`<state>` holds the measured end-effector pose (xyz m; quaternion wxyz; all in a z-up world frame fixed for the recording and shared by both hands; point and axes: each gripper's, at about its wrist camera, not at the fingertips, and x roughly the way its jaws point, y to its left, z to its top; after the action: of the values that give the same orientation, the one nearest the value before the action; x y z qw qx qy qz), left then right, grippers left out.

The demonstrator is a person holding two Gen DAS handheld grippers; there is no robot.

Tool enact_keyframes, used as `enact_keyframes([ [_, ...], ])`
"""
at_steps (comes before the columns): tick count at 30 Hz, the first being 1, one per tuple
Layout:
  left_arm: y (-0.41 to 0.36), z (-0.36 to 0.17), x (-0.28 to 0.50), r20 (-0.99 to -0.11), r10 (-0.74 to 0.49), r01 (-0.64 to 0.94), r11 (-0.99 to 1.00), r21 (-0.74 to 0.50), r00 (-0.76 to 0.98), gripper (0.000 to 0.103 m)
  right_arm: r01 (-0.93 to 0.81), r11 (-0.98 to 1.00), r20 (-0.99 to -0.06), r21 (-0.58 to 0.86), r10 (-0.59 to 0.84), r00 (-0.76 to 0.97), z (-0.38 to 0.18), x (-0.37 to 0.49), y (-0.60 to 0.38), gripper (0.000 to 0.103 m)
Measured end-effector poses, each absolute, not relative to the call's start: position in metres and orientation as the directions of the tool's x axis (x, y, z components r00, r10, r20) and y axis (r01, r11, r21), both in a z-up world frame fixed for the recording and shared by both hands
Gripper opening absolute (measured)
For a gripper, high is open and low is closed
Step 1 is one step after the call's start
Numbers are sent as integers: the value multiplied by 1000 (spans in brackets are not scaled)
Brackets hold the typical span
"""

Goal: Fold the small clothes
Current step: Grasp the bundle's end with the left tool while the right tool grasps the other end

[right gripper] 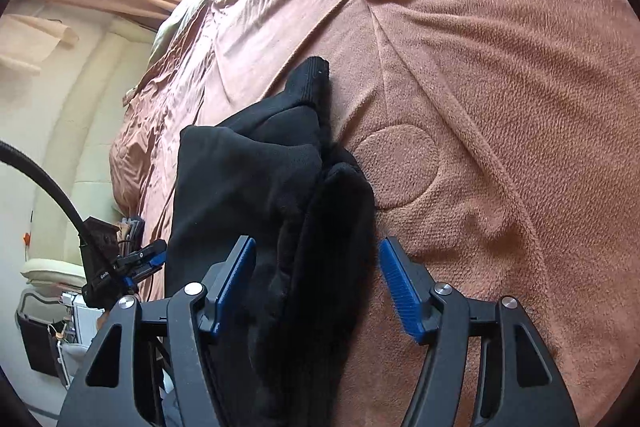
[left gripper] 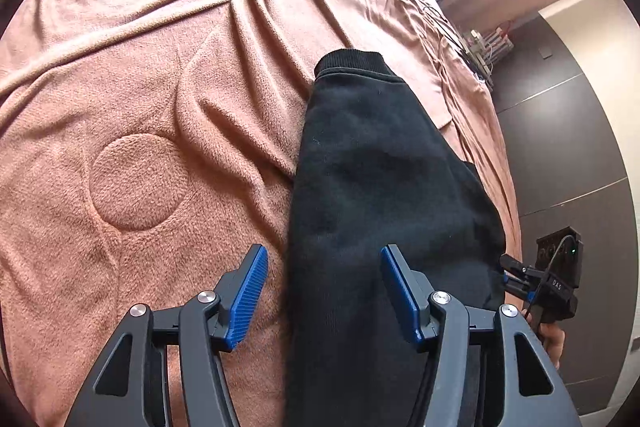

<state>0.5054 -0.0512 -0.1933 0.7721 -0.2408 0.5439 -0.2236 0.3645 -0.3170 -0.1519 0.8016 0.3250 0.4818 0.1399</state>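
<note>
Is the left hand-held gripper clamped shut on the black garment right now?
No. In the left wrist view the left hand-held gripper stands open, its blue pads spread apart over the black garment without pressing it.

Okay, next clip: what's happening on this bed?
A person holds a gripper in each hand over a black garment lying on a pinkish-brown fleece blanket. The garment is folded into a long narrow strip, ribbed cuff at the far end. The left gripper and right gripper both stand open, straddling its near end, pads not pressing it.
</note>
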Motion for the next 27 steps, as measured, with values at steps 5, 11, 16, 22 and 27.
enact_keyframes([
  [5,-53,-199,516,-723,-618,75,773,-629,308,60,88,676,-620,732,607,497,-169,372,-323,63],
  [11,-64,-201,526,-727,-619,86,775,-626,297,46,52,685,-612,727,612,502,-172,385,-317,52],
  [16,-73,-185,525,-720,-624,135,776,-616,303,33,5,727,-625,686,586,516,-159,385,-308,19],
  [22,-65,-185,527,-720,-625,130,775,-618,301,39,-18,725,-609,688,591,528,-158,373,-309,24],
  [27,-62,-202,537,-715,-640,84,758,-646,280,47,32,669,-590,742,630,505,-176,381,-315,36],
])
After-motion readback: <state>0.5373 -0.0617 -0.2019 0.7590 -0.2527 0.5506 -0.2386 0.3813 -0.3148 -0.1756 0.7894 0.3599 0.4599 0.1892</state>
